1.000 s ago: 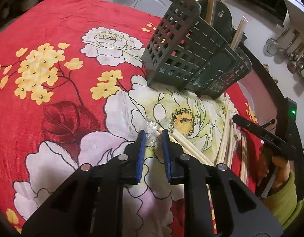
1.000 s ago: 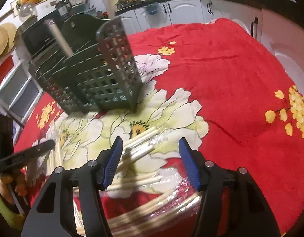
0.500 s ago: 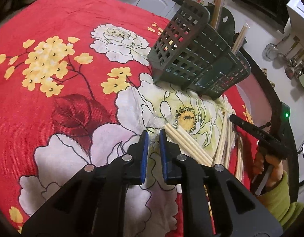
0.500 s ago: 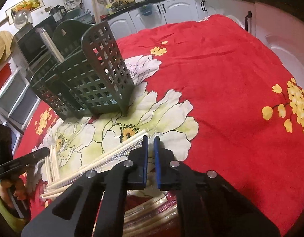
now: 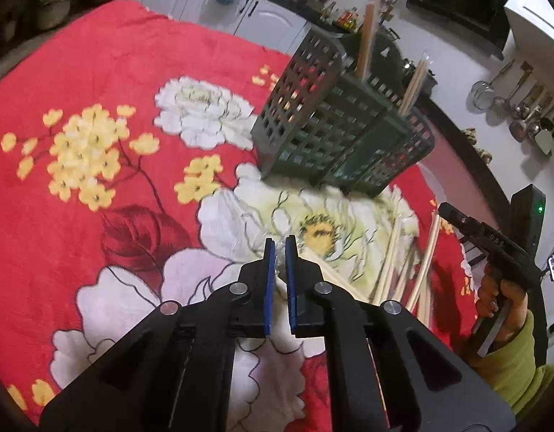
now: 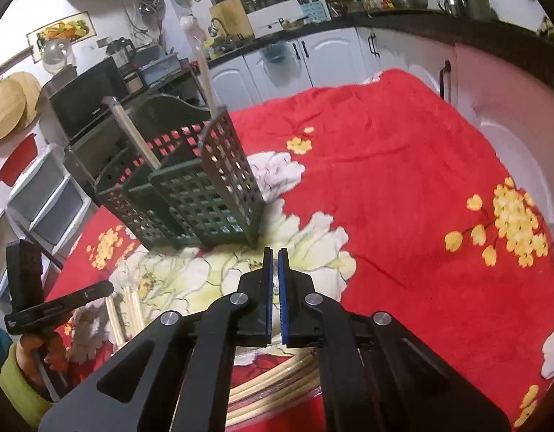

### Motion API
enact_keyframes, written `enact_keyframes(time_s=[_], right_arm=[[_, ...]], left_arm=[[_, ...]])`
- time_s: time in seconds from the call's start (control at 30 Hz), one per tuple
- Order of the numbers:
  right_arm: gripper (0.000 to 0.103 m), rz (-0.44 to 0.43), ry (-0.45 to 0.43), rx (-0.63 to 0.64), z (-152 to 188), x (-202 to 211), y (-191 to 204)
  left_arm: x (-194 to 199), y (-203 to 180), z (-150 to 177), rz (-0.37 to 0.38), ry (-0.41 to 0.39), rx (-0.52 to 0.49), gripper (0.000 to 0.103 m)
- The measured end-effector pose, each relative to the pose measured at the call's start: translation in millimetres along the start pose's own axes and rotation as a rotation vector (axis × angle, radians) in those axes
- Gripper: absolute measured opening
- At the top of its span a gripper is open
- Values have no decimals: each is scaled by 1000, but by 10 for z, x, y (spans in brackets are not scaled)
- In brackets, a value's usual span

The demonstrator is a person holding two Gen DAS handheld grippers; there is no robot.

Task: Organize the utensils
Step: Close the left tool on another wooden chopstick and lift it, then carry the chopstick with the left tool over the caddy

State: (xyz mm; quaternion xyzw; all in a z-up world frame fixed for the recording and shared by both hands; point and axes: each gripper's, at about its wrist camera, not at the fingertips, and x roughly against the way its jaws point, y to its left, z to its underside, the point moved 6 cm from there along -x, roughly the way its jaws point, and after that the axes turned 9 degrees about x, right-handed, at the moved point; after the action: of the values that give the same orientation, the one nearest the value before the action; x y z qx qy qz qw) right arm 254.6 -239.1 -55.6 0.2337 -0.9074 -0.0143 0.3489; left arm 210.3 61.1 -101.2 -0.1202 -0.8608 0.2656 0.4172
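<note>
A dark green slotted utensil holder (image 5: 334, 140) stands on the red floral cloth (image 5: 97, 82), with wrapped chopsticks (image 5: 365, 41) sticking up out of it; it also shows in the right wrist view (image 6: 205, 198). Several loose pale chopsticks (image 5: 392, 255) lie on the cloth in front of it. My left gripper (image 5: 279, 248) is shut on the clear wrapper end of a chopstick pair that runs off to the right under its finger. My right gripper (image 6: 274, 257) is shut above the cloth; whether it holds anything is hidden. More chopsticks (image 6: 273, 388) lie under it.
The other hand-held gripper shows at the right edge of the left wrist view (image 5: 492, 248) and at the left edge of the right wrist view (image 6: 57, 306). White cabinets (image 6: 312, 61) and a cluttered counter lie beyond the table. Hanging ladles (image 5: 521, 108) are on the right wall.
Both grippers closed from open: the left onto the wrapper end of a chopstick pair, the right over the chopsticks. Both have since lifted and moved closer to the holder.
</note>
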Motion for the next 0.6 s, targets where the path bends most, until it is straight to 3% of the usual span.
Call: enact_keyframes(time_s=[0.6], right_arm=[[3, -22, -98, 98, -376, 313, 381]], left_arm=[[585, -352, -421, 9, -150, -98, 3]])
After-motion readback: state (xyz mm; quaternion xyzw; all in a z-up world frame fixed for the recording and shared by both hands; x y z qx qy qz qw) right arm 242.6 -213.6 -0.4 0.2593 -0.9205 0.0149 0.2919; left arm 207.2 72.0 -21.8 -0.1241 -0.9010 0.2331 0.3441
